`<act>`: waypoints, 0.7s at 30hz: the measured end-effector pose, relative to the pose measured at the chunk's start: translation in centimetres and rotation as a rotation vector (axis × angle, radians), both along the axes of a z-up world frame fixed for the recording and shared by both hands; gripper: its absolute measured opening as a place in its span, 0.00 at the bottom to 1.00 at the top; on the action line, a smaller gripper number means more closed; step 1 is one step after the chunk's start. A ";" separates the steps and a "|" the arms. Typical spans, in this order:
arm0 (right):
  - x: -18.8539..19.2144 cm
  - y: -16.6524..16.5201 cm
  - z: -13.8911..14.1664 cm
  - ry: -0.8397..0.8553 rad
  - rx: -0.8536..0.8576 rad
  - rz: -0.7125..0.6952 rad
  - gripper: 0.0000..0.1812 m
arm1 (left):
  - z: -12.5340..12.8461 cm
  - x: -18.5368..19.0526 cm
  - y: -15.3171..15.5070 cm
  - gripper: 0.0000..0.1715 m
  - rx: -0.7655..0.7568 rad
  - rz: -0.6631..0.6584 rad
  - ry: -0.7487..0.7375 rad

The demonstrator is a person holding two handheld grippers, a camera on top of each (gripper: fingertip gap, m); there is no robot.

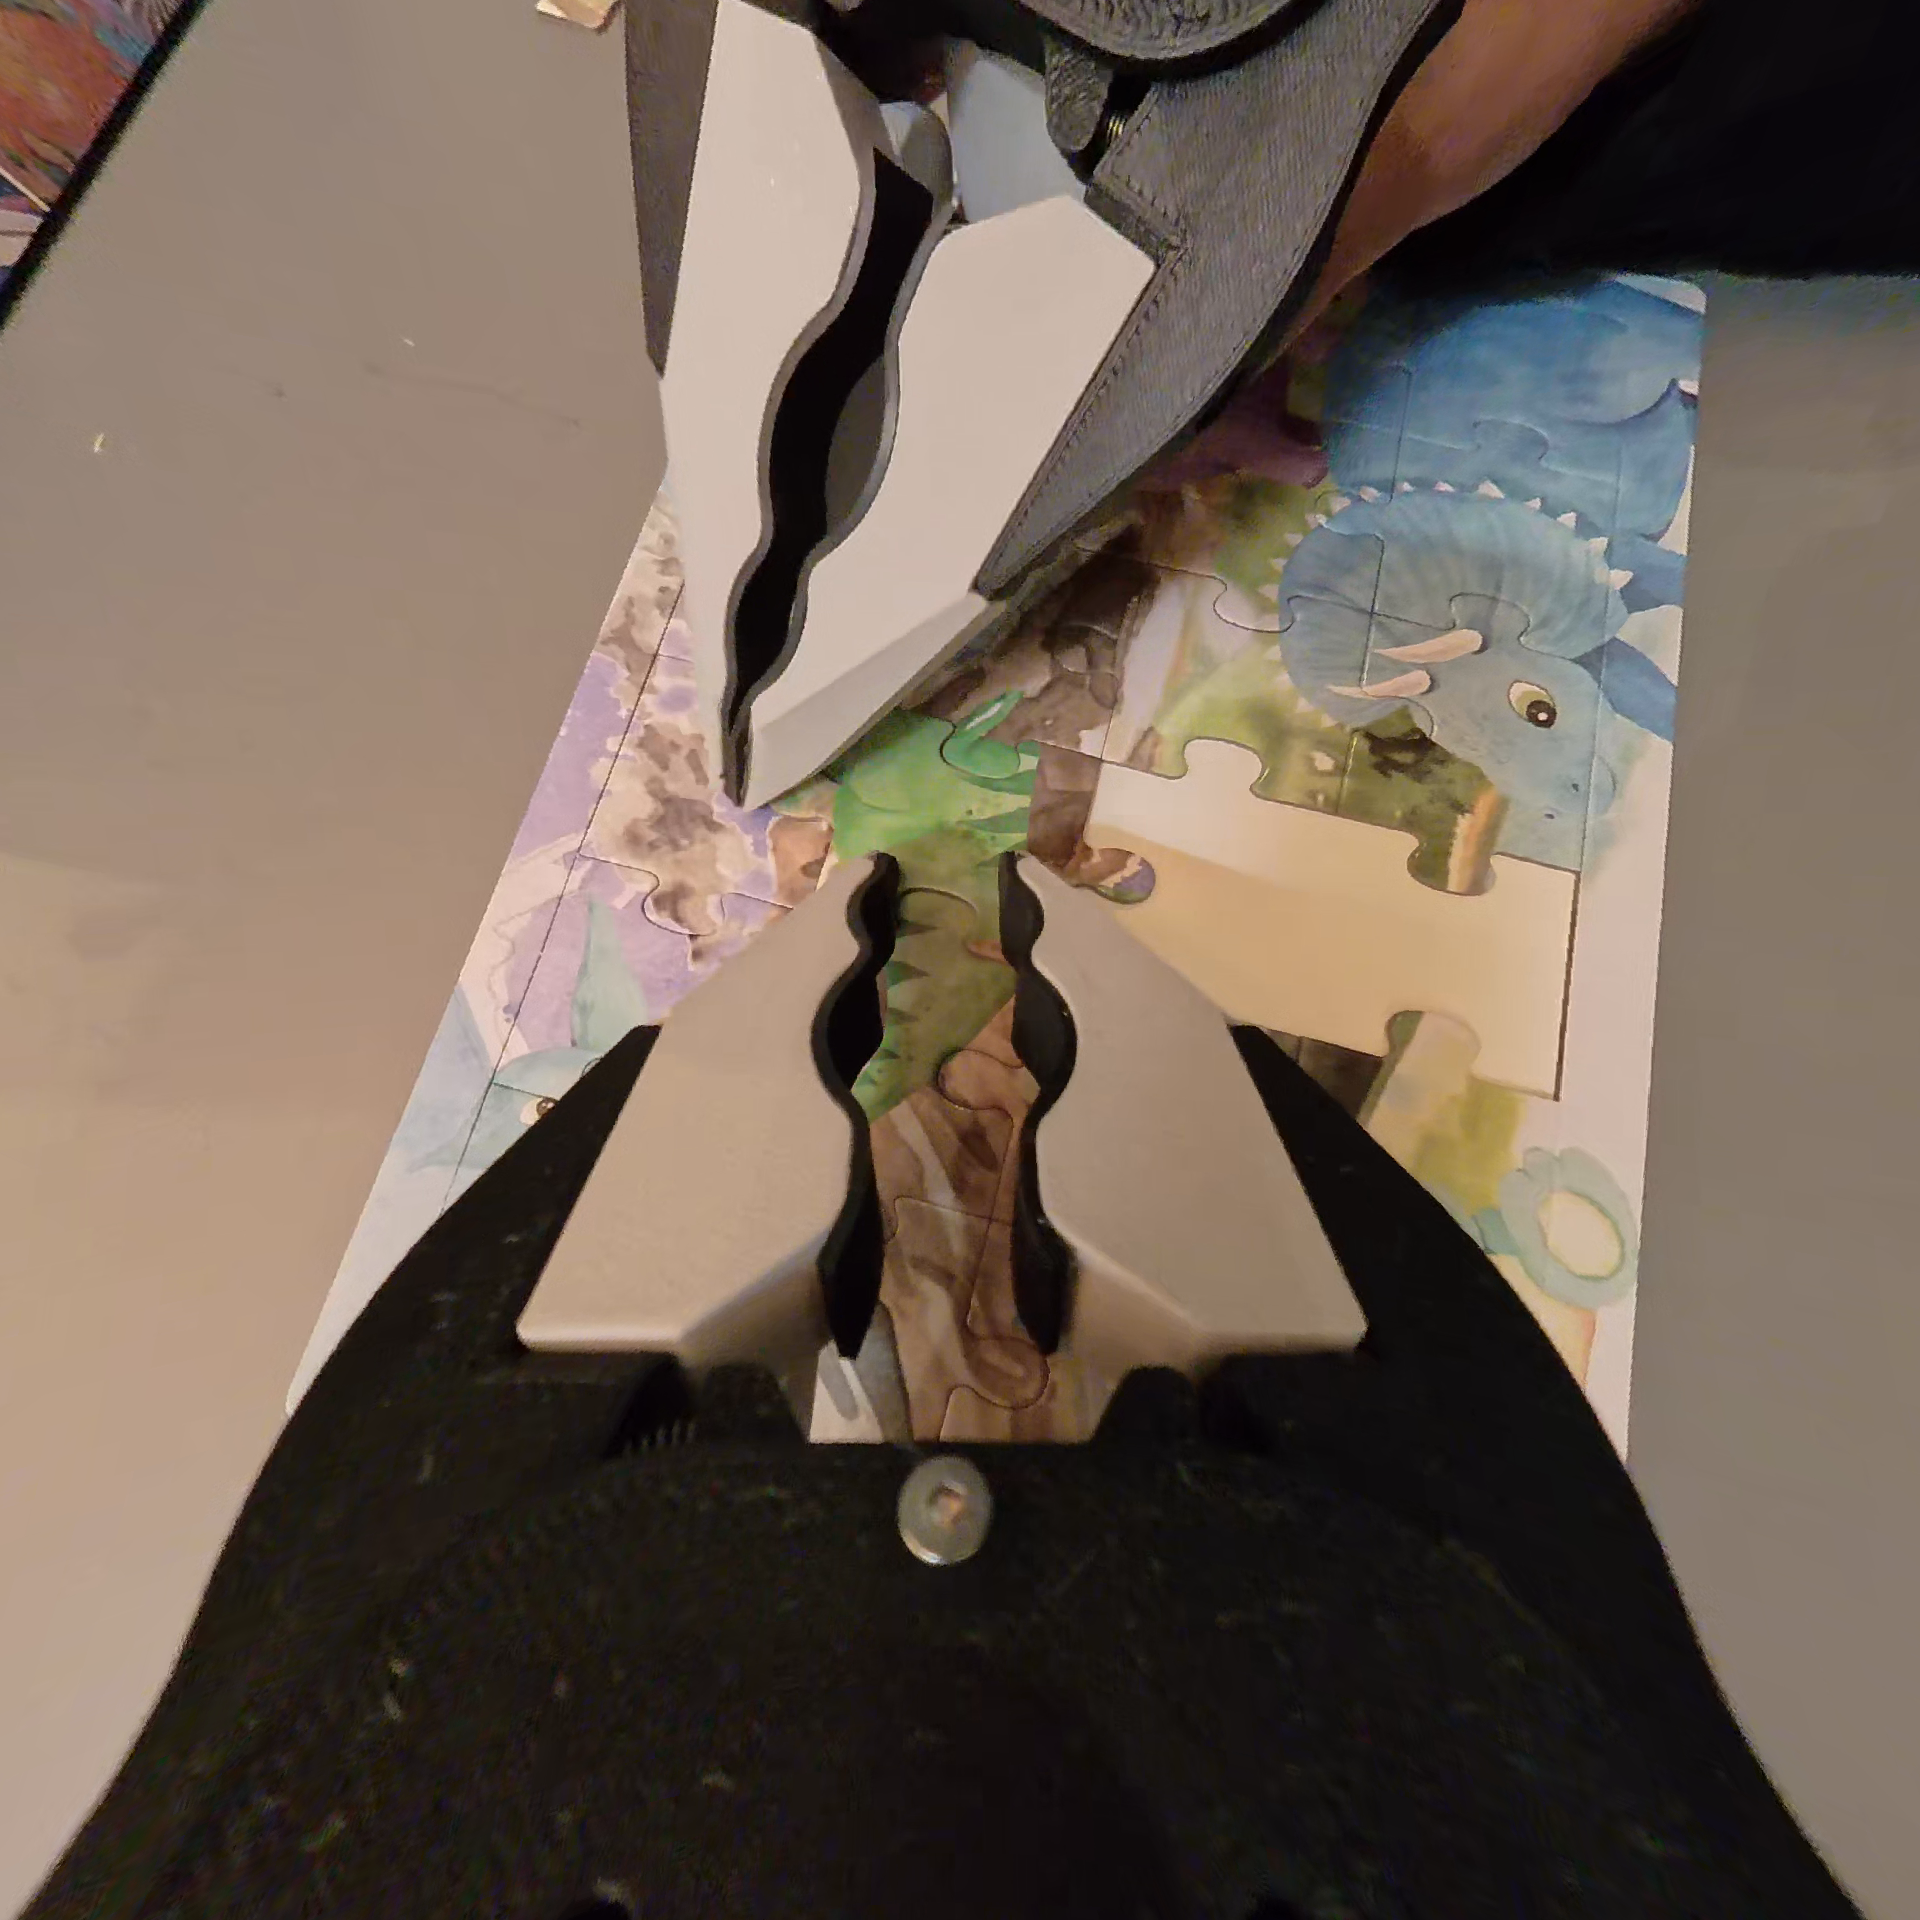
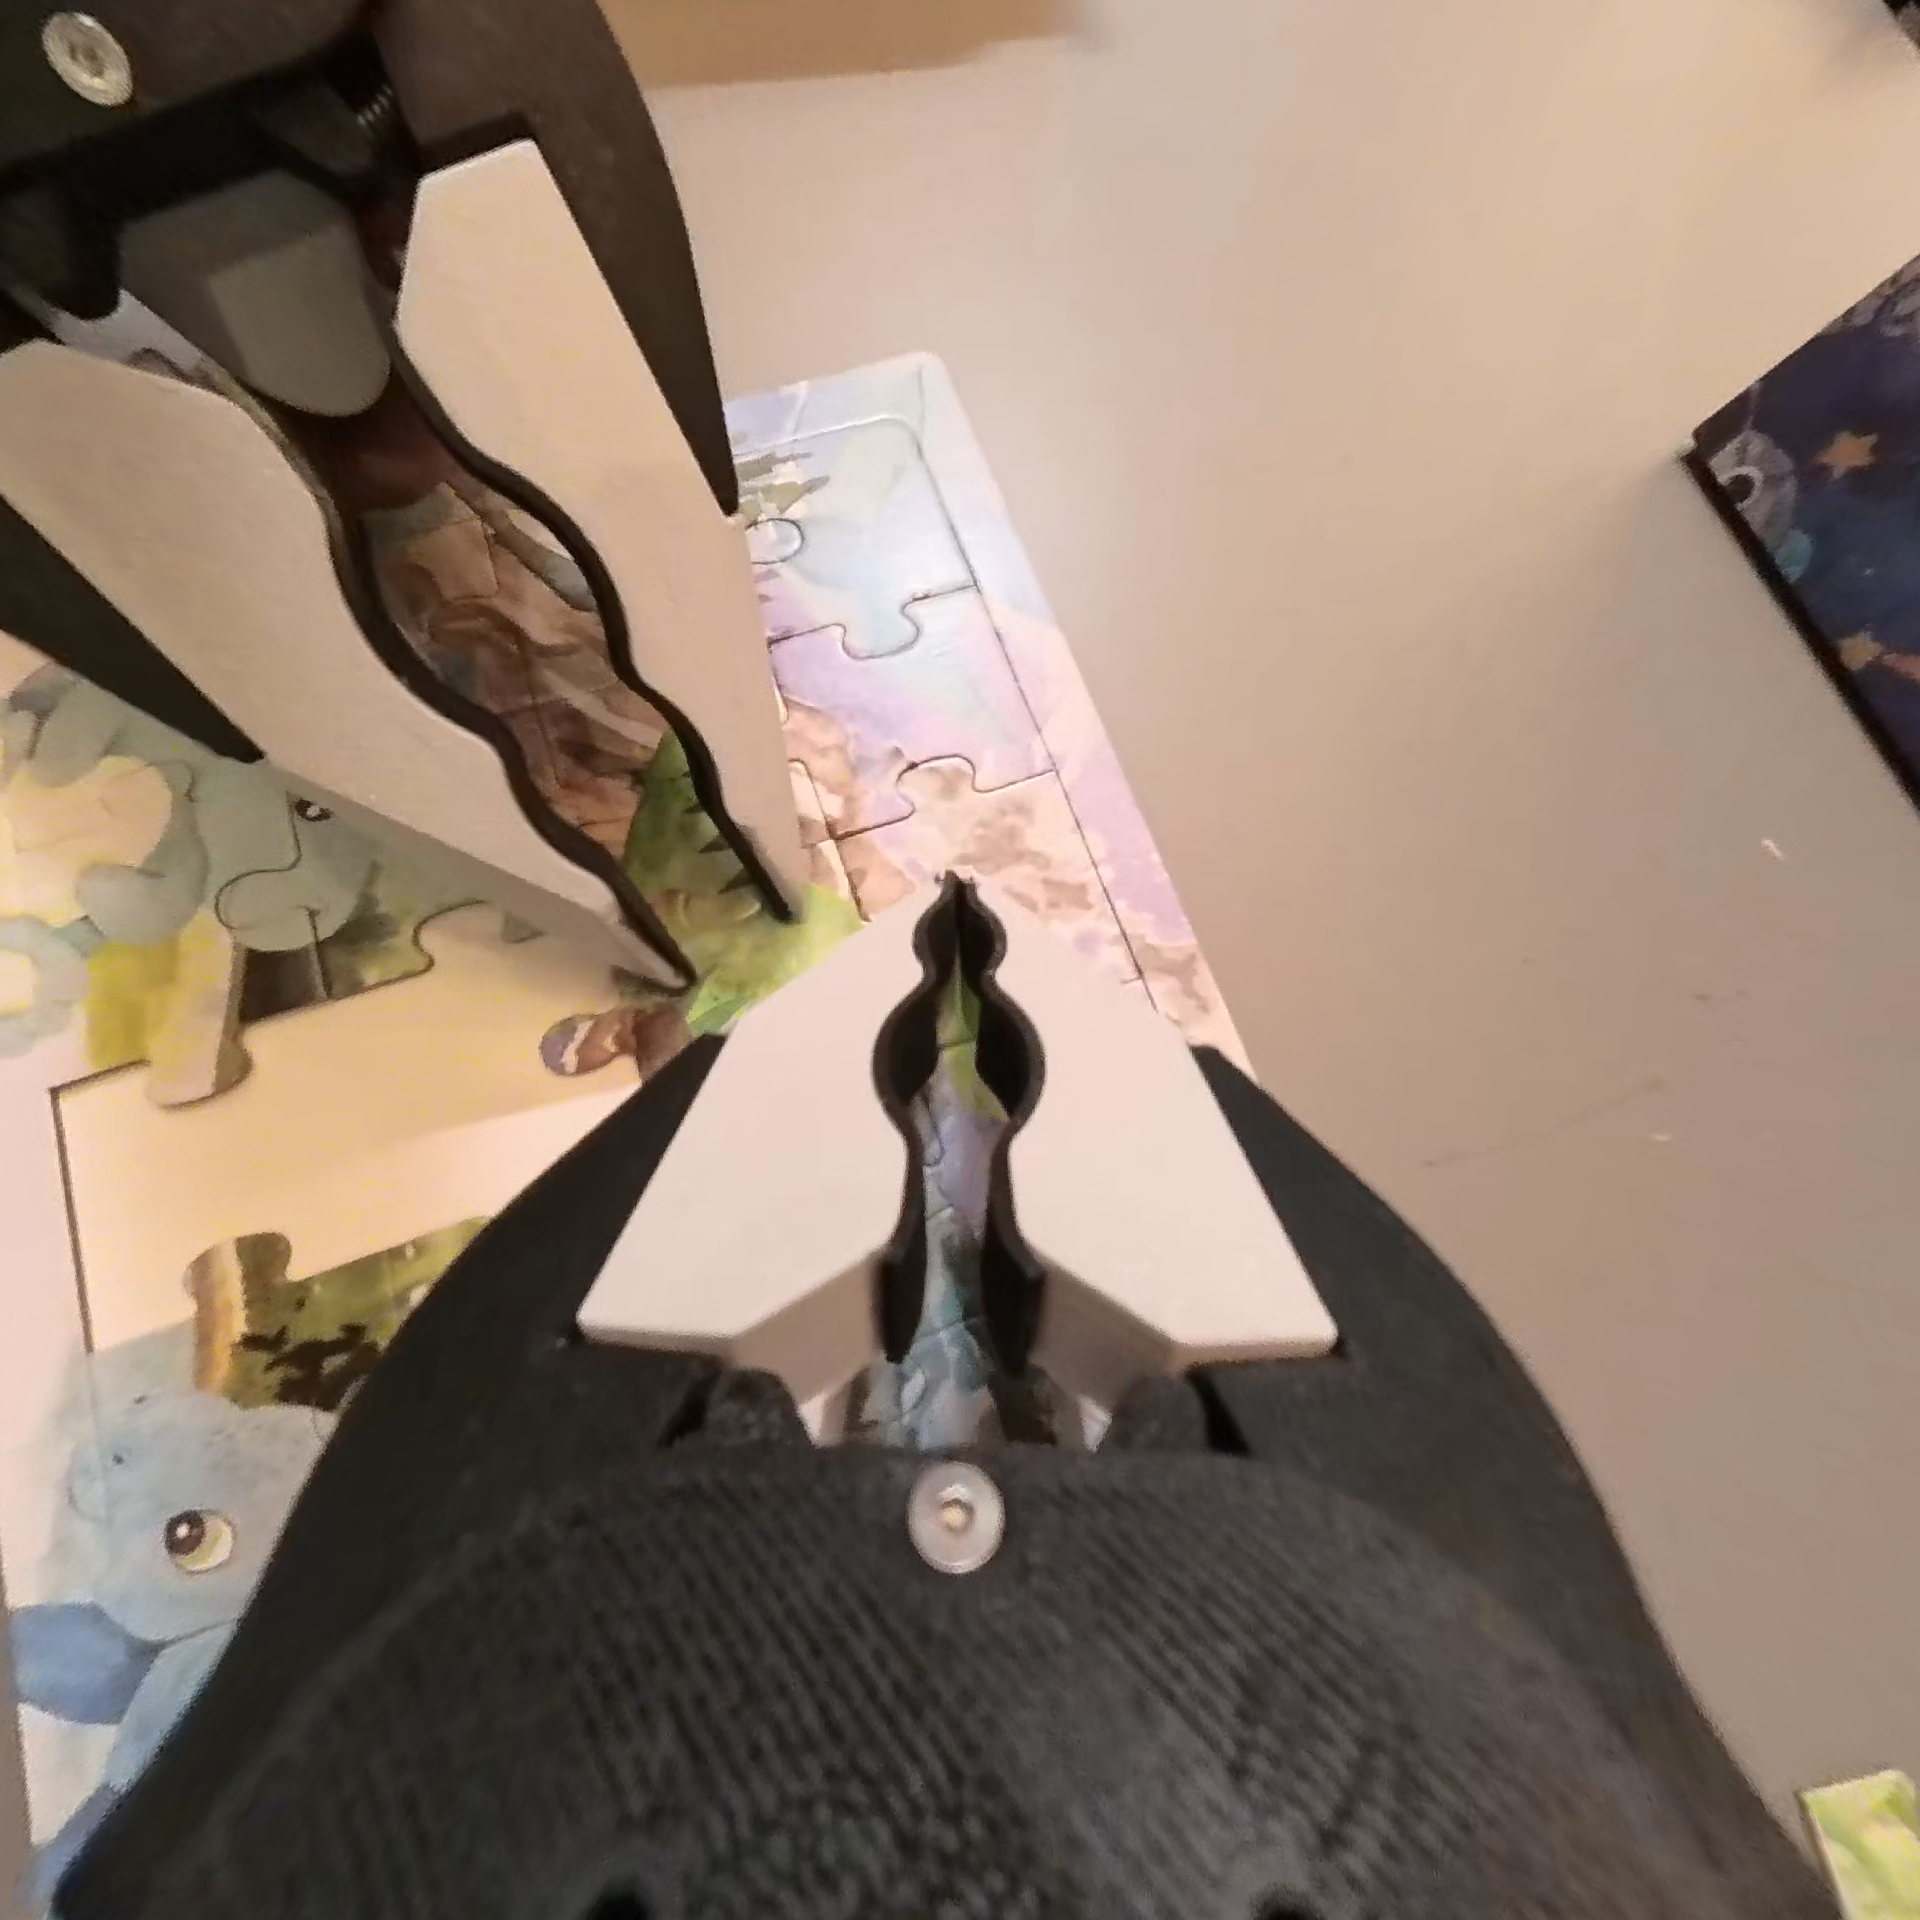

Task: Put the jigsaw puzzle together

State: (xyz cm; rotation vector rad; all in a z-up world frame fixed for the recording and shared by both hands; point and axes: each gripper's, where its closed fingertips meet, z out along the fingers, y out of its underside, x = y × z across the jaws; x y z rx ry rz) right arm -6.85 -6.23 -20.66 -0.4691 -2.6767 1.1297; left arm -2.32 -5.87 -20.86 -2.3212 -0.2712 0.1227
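A dinosaur jigsaw (image 1: 1455, 644) lies flat on the grey table (image 1: 260, 520), mostly assembled. A bare cream gap (image 1: 1351, 935) shows where pieces are absent; it also shows in the right wrist view (image 2: 312, 1164). My left gripper (image 1: 945, 868) is open over the green dinosaur (image 1: 935, 790) at the puzzle's middle, with nothing between its pads. My right gripper (image 2: 951, 883) is shut, its tips down at the purple and grey cloud area (image 2: 1039, 831) beside the green dinosaur. It also shows in the left wrist view (image 1: 743, 784), coming in from above. I see no piece in either grasp.
A dark blue starry board (image 2: 1818, 540) lies at the right edge of the table. A loose greenish piece (image 2: 1870, 1860) lies at the near right. A colourful board (image 1: 62, 94) sits at the far left corner. A person's forearm (image 1: 1507, 156) is behind the right gripper. The grippers' ends are close to 5 cm from one another. My left tips are roughly 10 cm from the dinosaur jigsaw (image 1: 1455, 644).
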 end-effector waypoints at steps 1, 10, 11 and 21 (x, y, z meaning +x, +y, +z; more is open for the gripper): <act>0.2 0.1 0.0 -0.018 0.002 0.008 0.00 | 0.0 0.0 0.0 0.10 0.000 -0.002 -0.002; 1.5 0.2 1.0 -0.003 -0.021 0.046 0.00 | 0.0 0.2 0.2 0.03 -0.007 -0.011 0.017; 1.2 0.4 1.3 0.017 -0.027 0.033 0.00 | 0.0 0.2 0.1 0.03 -0.007 -0.010 0.018; 1.7 0.7 -0.2 -0.150 0.024 -0.058 0.00 | 0.0 0.1 0.1 0.02 -0.004 -0.006 0.004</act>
